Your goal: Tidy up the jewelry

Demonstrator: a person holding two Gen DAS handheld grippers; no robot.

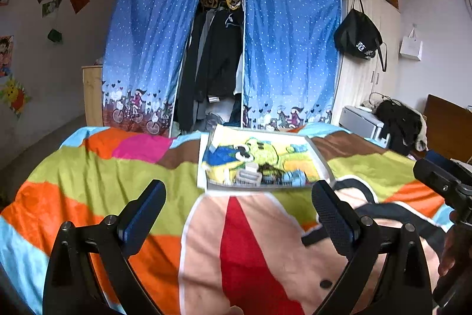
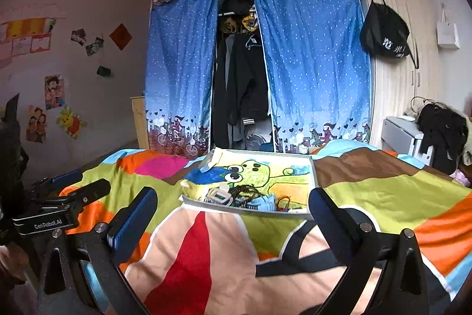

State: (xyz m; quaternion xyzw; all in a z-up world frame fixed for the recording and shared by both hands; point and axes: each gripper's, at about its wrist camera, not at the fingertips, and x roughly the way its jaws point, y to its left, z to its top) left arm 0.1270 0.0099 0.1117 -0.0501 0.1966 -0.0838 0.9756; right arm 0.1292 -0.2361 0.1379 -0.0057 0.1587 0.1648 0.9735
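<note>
A shallow grey tray (image 1: 322,160) (image 2: 314,177) lined with a cartoon picture lies on a colourful blanket (image 1: 88,185) (image 2: 383,191), just beyond both grippers. At its near end lie a small clear box (image 2: 219,196) (image 1: 249,175), a dark tangled chain (image 2: 245,192), a pale blue piece (image 2: 265,204) and a red loop (image 2: 283,202). My left gripper (image 1: 239,197) is open and empty, short of the tray's front edge. My right gripper (image 2: 233,204) is also open and empty, close to that edge. Each gripper shows at the edge of the other's view (image 1: 430,164) (image 2: 85,182).
Behind the bed stands a fabric wardrobe with blue dotted curtains (image 1: 147,43) (image 2: 315,55), parted over dark hanging clothes. A black bag (image 2: 383,34) hangs on a wooden cupboard at the right. A clothes-covered seat (image 2: 442,132) stands by the bed's right side.
</note>
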